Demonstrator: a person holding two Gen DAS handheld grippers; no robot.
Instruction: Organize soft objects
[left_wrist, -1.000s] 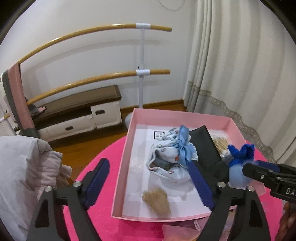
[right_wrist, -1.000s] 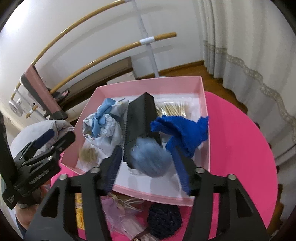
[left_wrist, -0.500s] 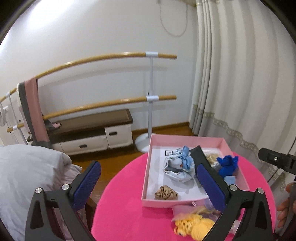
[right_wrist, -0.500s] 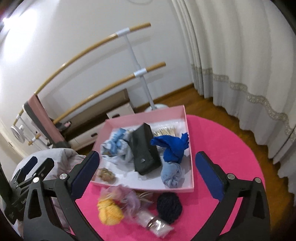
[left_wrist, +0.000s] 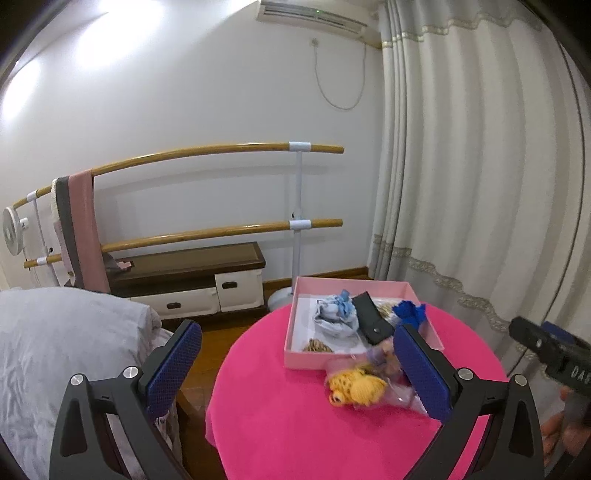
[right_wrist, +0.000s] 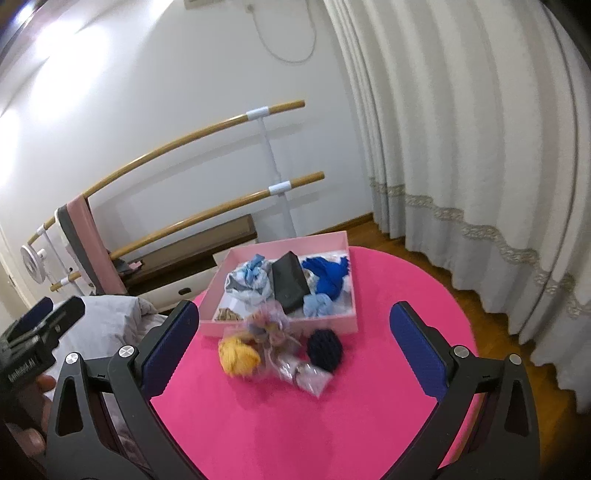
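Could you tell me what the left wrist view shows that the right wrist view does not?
Only the left wrist view shows the air conditioner high on the wall. Only the right wrist view shows the navy knitted piece on the table and the light blue scrunchie in the box. Both show the pink box, the yellow knitted item, the black pouch, and open grippers holding nothing.

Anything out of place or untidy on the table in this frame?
Yes. A loose pile sits on the pink table just in front of the pink box, not in it: a yellow knit item, a dark navy knit piece and clear plastic bags. Both grippers are open and empty.
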